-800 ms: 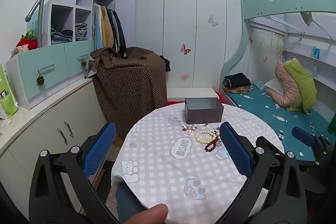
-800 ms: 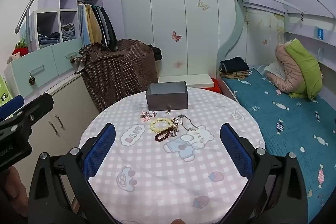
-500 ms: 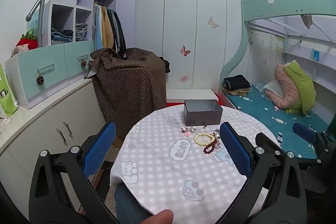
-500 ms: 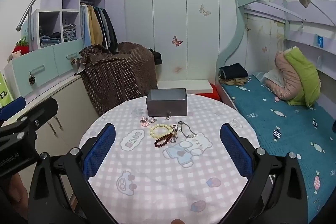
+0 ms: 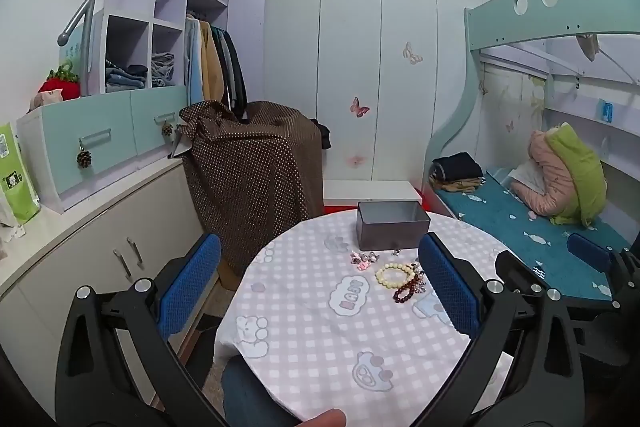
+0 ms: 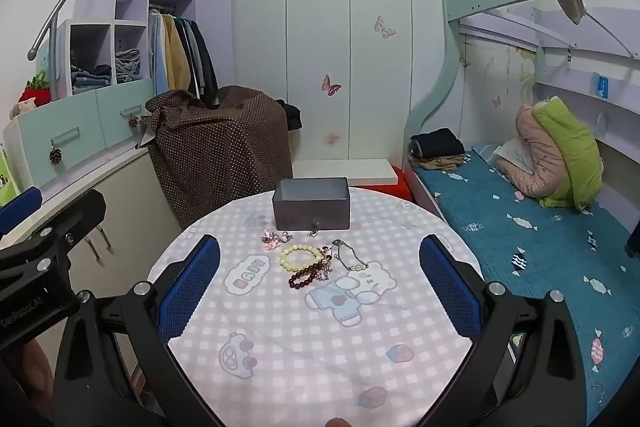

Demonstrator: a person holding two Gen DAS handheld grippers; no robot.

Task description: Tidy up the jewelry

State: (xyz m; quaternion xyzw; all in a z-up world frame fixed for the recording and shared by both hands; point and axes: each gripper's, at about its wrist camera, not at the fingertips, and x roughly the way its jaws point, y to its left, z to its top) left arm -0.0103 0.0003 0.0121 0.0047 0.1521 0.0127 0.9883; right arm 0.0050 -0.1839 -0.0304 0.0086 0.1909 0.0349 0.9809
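Note:
A round table (image 6: 320, 347) with a pink checked cloth holds an open grey box (image 6: 311, 204) at its far side. In front of the box lie a cream bead bracelet (image 6: 300, 256), a dark red bead bracelet (image 6: 305, 276), a thin chain necklace (image 6: 350, 256) and small pink pieces (image 6: 274, 239). The box (image 5: 392, 225) and the bracelets (image 5: 394, 273) also show in the left wrist view. My right gripper (image 6: 320, 291) is open and empty, above the near side of the table. My left gripper (image 5: 318, 287) is open and empty, over the table's left edge.
A brown dotted cloth (image 6: 218, 155) covers furniture behind the table. Cabinets with drawers (image 5: 96, 143) stand on the left. A bunk bed with a blue mattress (image 6: 532, 227) runs along the right. My left gripper's body (image 6: 44, 251) shows at the left of the right wrist view.
Both grippers have pulled back and risen a little, so the table looks slightly farther away. The jewelry and the box have not moved.

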